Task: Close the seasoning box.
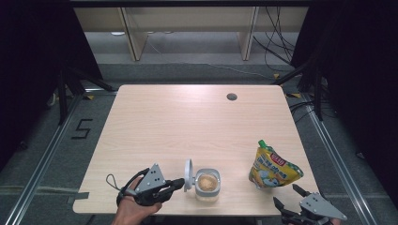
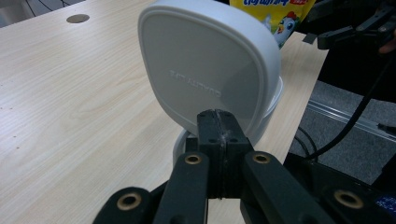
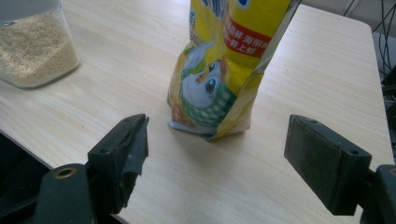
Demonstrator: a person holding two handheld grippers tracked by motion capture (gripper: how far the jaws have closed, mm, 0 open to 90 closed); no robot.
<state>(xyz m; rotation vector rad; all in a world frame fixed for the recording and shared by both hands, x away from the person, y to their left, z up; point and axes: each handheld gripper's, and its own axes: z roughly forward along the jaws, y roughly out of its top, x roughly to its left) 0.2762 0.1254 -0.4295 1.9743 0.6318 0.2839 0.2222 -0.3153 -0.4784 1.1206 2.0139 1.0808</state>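
1. The counter is light wood, with a round grommet hole near its far edge.
2. A yellow pouch stands upright near the right edge, toward the near right corner.
3. A clear jar of pale grains sits by the near edge, about midway along it; its white lid stands open on the jar's left side.
4. The left hand-held gripper lies at the near edge just left of the jar, jaws pressed together with nothing between them, tips right at the lid.
5. The right hand-held gripper hovers at the near right corner, jaws spread wide and empty, aimed at the pouch.
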